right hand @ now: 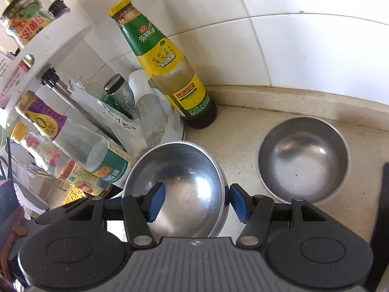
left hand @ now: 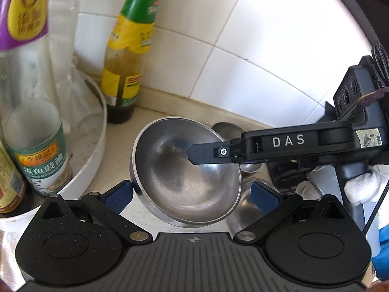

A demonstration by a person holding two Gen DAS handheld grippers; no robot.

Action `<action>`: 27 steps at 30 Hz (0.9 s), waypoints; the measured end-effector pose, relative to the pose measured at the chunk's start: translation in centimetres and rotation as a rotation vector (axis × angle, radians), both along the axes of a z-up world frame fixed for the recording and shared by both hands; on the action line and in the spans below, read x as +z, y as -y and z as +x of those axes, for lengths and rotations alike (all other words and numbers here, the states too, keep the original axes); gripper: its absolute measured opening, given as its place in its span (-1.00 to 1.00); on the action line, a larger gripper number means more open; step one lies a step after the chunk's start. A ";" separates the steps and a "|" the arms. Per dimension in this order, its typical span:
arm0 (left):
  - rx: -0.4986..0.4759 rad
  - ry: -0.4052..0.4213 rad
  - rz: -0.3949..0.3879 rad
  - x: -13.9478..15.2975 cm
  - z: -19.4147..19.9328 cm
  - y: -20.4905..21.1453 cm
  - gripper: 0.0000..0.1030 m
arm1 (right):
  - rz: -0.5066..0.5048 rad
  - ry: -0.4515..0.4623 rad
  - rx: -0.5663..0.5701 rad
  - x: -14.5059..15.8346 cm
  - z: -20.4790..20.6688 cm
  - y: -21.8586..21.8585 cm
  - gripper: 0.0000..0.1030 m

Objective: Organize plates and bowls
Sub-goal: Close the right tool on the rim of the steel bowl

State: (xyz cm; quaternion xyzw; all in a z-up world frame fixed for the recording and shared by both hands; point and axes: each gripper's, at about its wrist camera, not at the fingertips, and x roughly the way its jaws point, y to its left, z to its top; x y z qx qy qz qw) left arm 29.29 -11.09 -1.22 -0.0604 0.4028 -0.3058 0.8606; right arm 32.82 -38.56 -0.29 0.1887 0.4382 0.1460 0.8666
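Observation:
A steel bowl (left hand: pixel 180 177) (right hand: pixel 184 182) hangs tilted above the counter. My right gripper (right hand: pixel 198 202) is shut on its wall, the left pad inside the bowl and the right pad against the outside by the rim. Seen from the left wrist, the right gripper (left hand: pixel 194 157) reaches in from the right with one black finger over the bowl's hollow. My left gripper (left hand: pixel 192 192) is open wide; its blue pads flank the bowl, with a sliver of gap at the right pad. A second steel bowl (right hand: pixel 304 160) (left hand: pixel 226 129) sits upright near the wall. Part of another steel bowl (left hand: pixel 243 209) shows beneath the tilted one.
A green-and-yellow sauce bottle (left hand: pixel 126 56) (right hand: pixel 170 68) stands in the corner by the tiled wall. On the left, a white two-tier turntable (left hand: pixel 90 150) (right hand: pixel 48 48) is crowded with bottles and jars. A white-gloved hand (left hand: pixel 359 187) holds the right gripper's handle.

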 end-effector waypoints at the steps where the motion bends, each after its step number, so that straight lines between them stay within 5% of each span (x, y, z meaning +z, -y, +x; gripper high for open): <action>1: -0.007 0.005 0.000 0.2 -0.2 0.2 0.99 | -0.006 0.002 -0.007 0.2 -0.5 0.2 0.19; 14: -0.157 0.056 0.027 1.3 -3.3 4.4 0.99 | -0.058 0.051 -0.166 2.0 -7.4 3.4 0.20; 27: -0.268 0.022 0.084 -0.7 -4.9 8.2 0.99 | -0.083 -0.003 -0.225 -0.4 -8.6 5.3 0.21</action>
